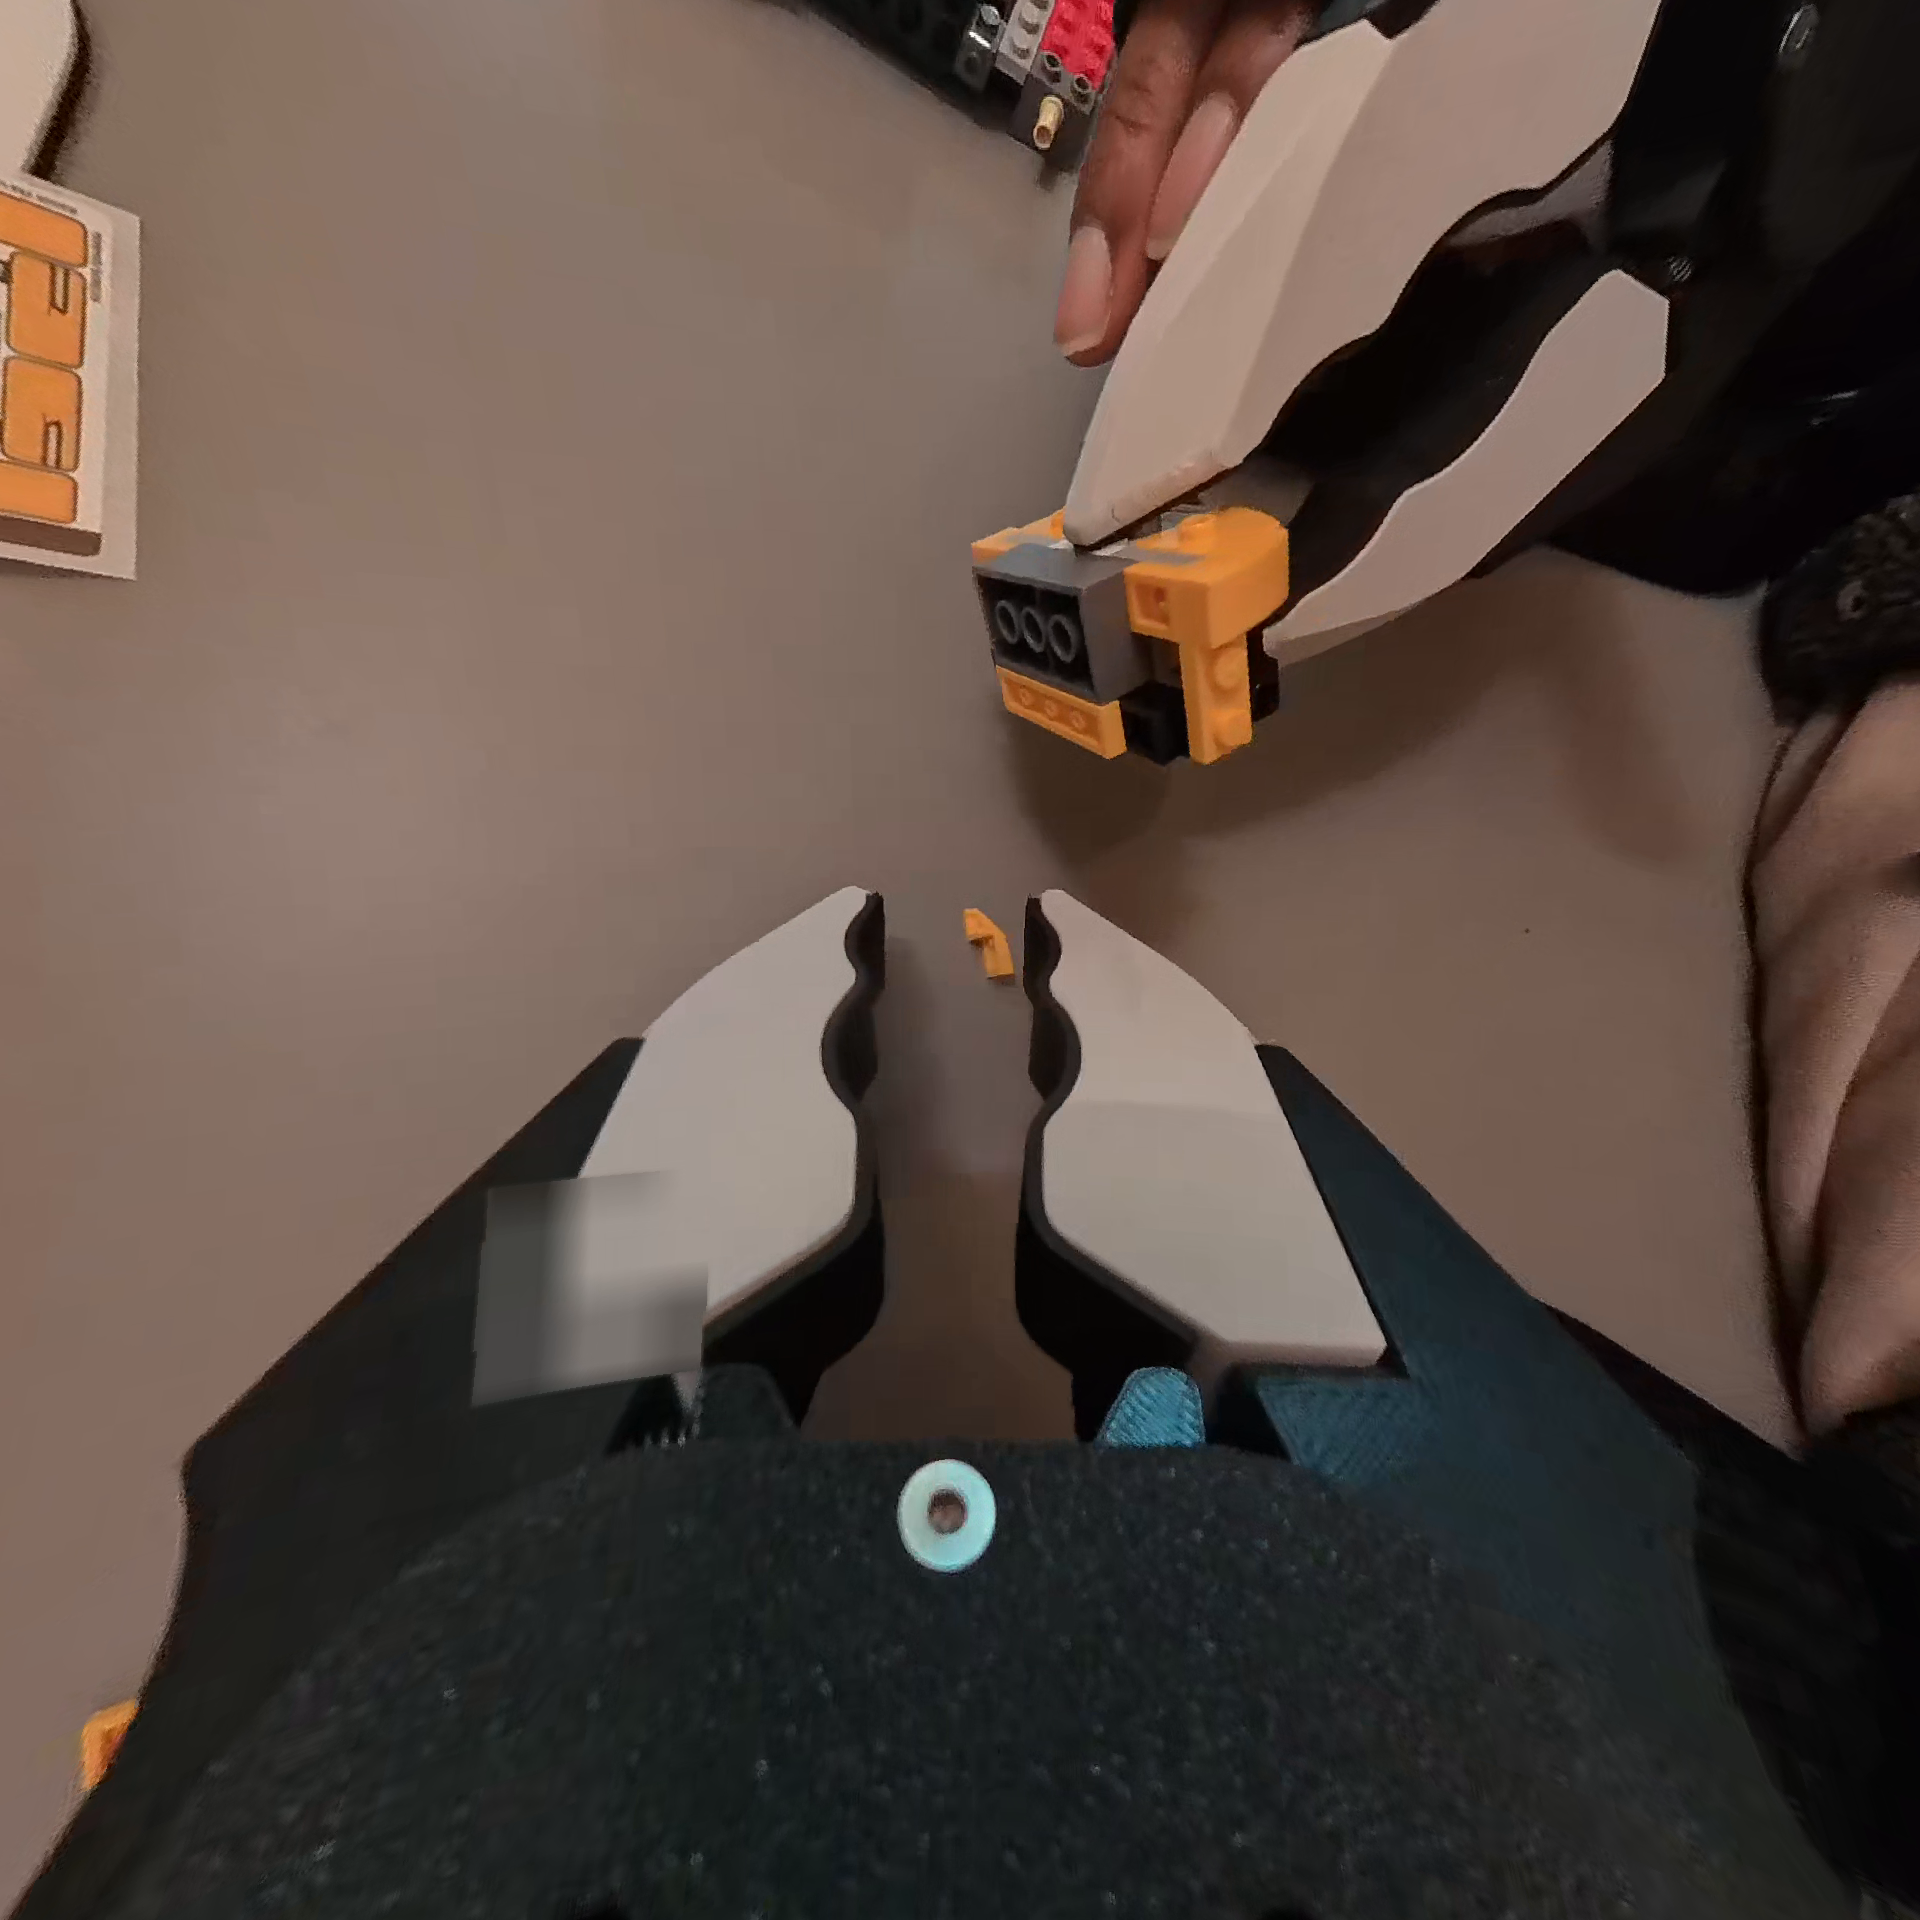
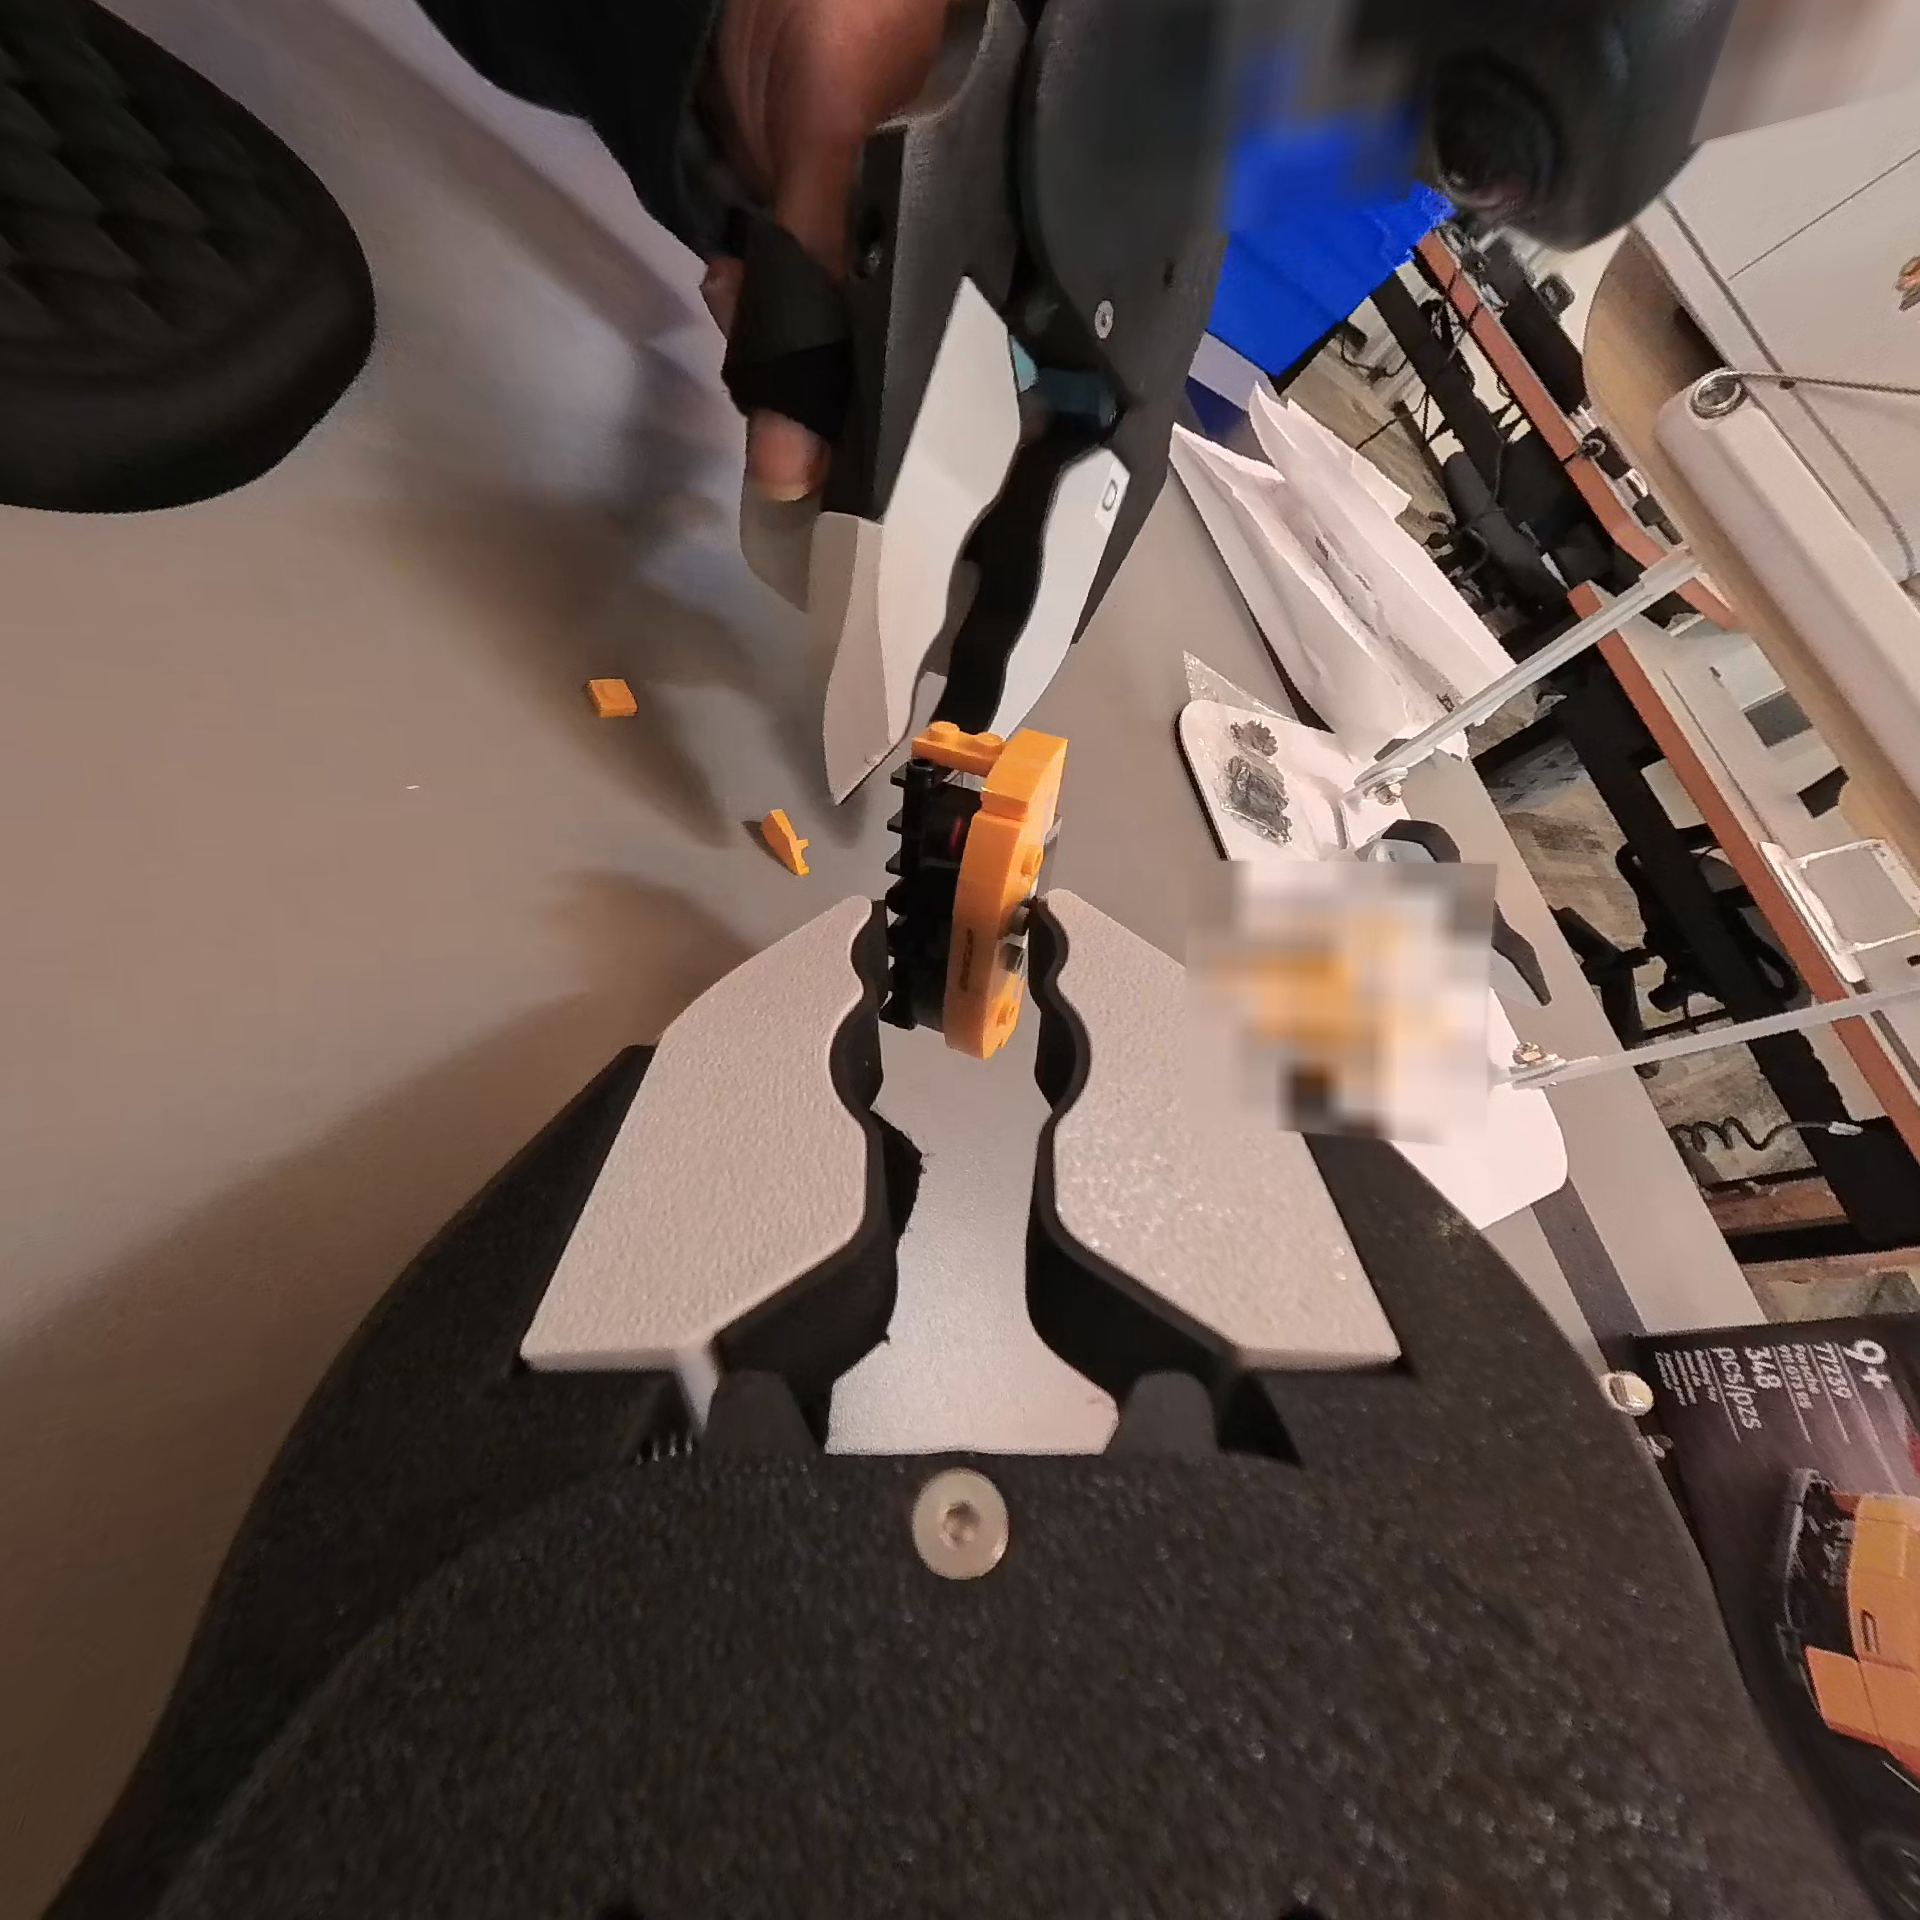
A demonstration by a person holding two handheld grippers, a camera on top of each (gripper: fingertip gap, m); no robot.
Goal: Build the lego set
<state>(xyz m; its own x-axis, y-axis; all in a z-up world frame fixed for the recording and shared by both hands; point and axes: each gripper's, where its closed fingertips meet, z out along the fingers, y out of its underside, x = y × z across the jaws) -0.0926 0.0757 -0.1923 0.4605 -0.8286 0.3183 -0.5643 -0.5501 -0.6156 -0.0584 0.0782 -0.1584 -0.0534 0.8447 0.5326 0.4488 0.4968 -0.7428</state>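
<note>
My right gripper (image 2: pixel 964 914) is shut on a small orange, grey and black lego assembly (image 2: pixel 982 914) and holds it above the grey table (image 2: pixel 260 987). The left wrist view shows the same assembly (image 1: pixel 1132 634) between the right gripper's (image 1: pixel 1184 582) fingers. My left gripper (image 1: pixel 954 909) is open and empty. A small orange slope piece (image 1: pixel 987 940) lies on the table, seen in the gap between its fingertips. The right wrist view shows the left gripper (image 2: pixel 925 748) just beyond the assembly, with the slope piece (image 2: pixel 787 840) on the table to its left.
An orange flat tile (image 2: pixel 611 697) lies farther left. An instruction booklet (image 1: pixel 52 374) lies at the left edge, a partly built model (image 1: pixel 1039 62) at the top. The lego box (image 2: pixel 1787 1558), white bags (image 2: pixel 1351 582) and the table edge are at the right. The gap from one gripper's tips to the other's is roughly 5 cm.
</note>
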